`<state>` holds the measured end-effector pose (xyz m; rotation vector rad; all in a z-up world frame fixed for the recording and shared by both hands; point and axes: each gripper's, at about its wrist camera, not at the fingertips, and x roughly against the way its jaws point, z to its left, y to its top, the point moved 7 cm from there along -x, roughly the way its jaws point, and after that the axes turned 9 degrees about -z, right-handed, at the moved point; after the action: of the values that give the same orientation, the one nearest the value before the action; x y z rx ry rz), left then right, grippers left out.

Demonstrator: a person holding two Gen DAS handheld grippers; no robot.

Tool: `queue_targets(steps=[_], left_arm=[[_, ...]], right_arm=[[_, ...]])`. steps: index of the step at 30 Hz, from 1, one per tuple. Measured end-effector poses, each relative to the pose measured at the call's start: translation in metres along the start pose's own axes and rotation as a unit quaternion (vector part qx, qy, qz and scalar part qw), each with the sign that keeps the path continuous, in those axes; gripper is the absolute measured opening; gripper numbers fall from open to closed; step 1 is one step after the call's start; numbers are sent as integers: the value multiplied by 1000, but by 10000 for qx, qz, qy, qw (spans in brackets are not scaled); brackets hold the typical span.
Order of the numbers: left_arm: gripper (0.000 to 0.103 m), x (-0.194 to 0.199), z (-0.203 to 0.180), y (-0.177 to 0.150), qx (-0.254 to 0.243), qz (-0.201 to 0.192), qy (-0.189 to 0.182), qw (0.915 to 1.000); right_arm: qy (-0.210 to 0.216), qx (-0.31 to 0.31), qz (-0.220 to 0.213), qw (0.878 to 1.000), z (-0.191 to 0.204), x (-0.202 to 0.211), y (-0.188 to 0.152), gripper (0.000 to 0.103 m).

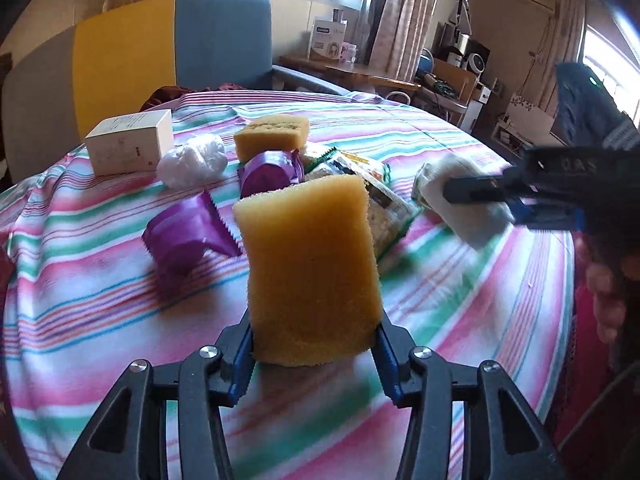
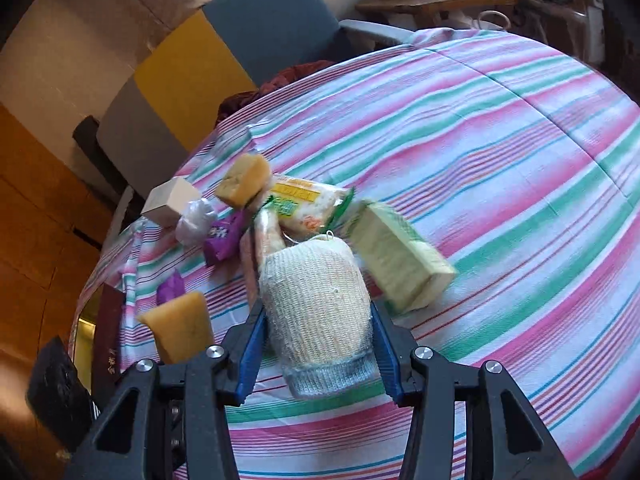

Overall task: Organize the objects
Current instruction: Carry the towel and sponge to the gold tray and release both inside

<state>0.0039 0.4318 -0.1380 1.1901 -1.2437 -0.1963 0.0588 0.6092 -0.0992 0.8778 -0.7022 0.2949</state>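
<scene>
My left gripper (image 1: 314, 320) is shut on a yellow sponge (image 1: 310, 268), which stands upright above the striped cloth (image 1: 460, 300); the right wrist view shows this sponge (image 2: 180, 328) at lower left. My right gripper (image 2: 317, 312) is shut on a woven cream scrub mitt (image 2: 316, 300) with a pale blue cuff. From the left wrist view, the right gripper (image 1: 480, 192) and mitt (image 1: 472, 216) are at the right. On the cloth lie a second yellow sponge (image 1: 272, 136), two purple packets (image 1: 184, 236), a green-edged snack pack (image 2: 308, 204) and a pale green box (image 2: 400, 256).
A small white box (image 1: 128, 146) and a crumpled white bag (image 1: 192, 162) sit at the pile's far left. A blue and yellow chair (image 1: 180, 40) stands behind the bed. A dark red book (image 2: 108, 336) lies at the cloth's left edge. Bare striped cloth spreads to the right.
</scene>
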Motion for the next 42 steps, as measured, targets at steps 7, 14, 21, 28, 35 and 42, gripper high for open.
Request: queue_targets(steps=[7, 14, 21, 28, 35, 42], left_arm=[[50, 21, 1, -18, -15, -80, -88, 9999], [50, 45, 4, -30, -2, -65, -73, 10000], [50, 81, 9, -31, 20, -219, -153, 9996], [50, 113, 25, -31, 298, -336, -186, 9988], [50, 145, 74, -26, 768, -441, 164, 9959], [50, 171, 143, -32, 1230, -316, 695, 9895]], right_arm=[[207, 619, -43, 9979, 30, -2, -5, 50], [242, 924, 53, 9954, 41, -9, -13, 50], [471, 1134, -106, 9924, 57, -3, -12, 50], [417, 1429, -6, 9889, 65, -9, -20, 50], [484, 1675, -34, 9847, 74, -8, -24, 50], [743, 1949, -199, 9778, 92, 1, -27, 50]])
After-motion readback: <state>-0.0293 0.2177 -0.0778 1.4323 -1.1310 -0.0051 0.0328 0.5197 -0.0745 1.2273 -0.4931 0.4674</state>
